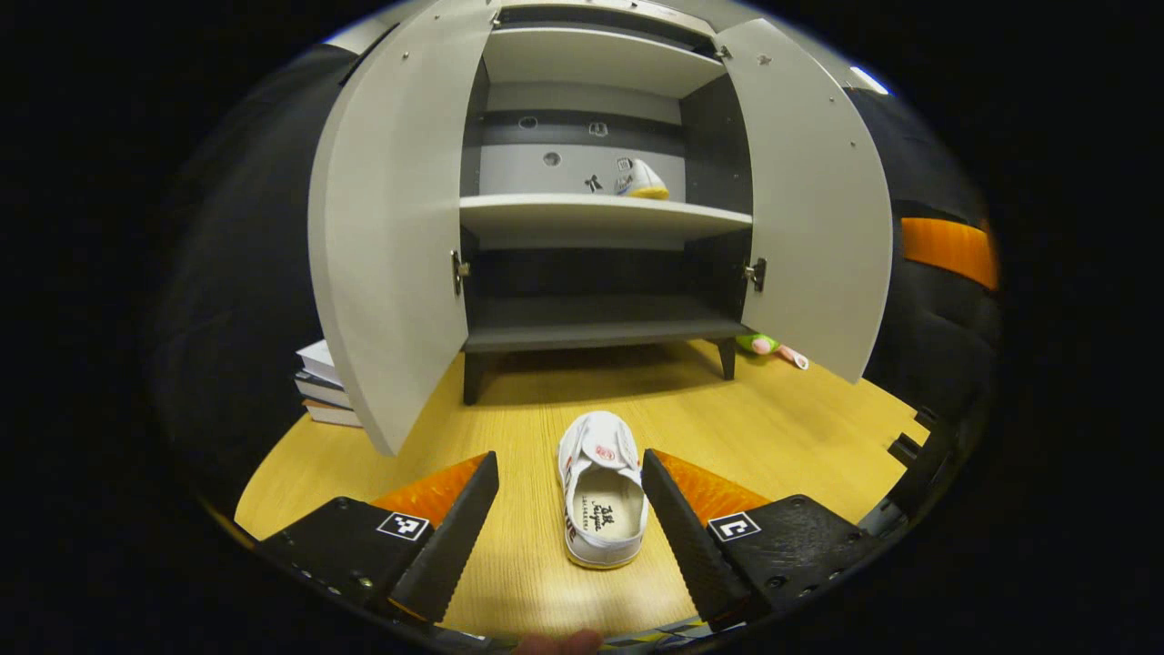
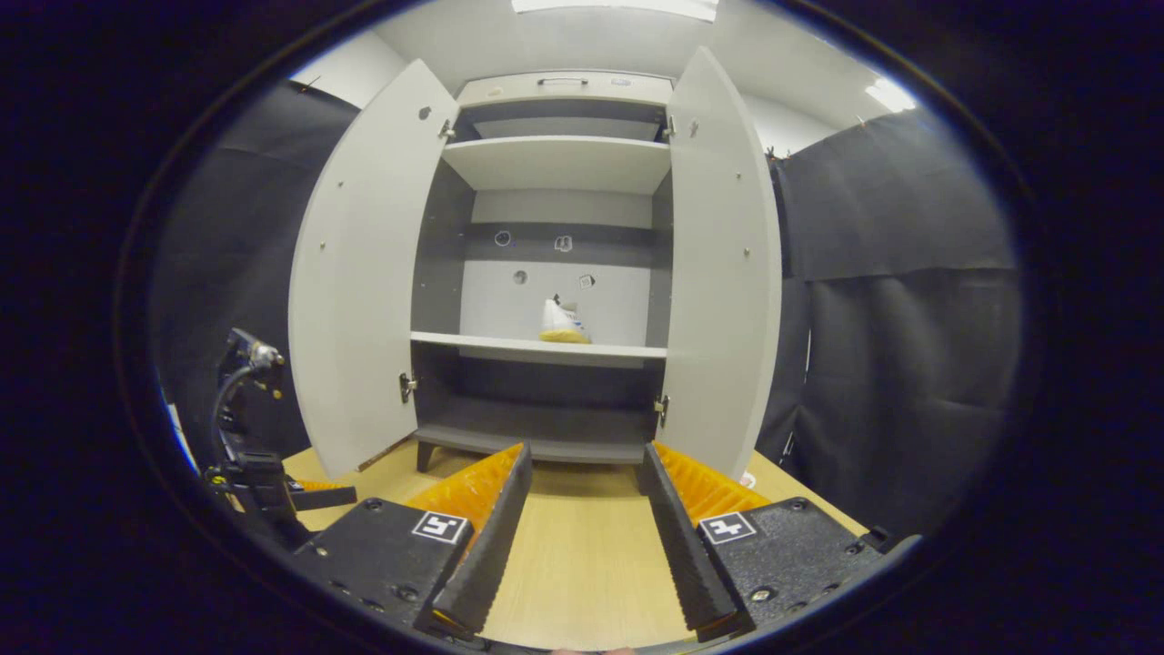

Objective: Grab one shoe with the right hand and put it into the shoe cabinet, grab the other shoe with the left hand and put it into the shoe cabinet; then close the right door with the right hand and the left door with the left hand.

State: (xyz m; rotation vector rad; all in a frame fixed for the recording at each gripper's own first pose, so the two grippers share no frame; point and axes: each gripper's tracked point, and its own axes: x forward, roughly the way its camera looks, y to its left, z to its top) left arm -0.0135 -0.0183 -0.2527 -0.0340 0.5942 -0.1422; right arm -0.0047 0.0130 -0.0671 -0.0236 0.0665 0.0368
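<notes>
One shoe [image 1: 642, 179] sits on mid shelf; 2nd shoe [image 1: 602, 488] on floor betw left gripper [image 1: 570, 512] fingers, spread wide, ready to grab. Right gripper [image 2: 582, 509] released, empty.

The matt grey-white board shoe cabinet [image 1: 600, 218] is standing on smooth yellow wood-grain flooring [image 1: 782, 428]; the white canvas shoe [image 1: 602, 491] is looking soft.
</notes>
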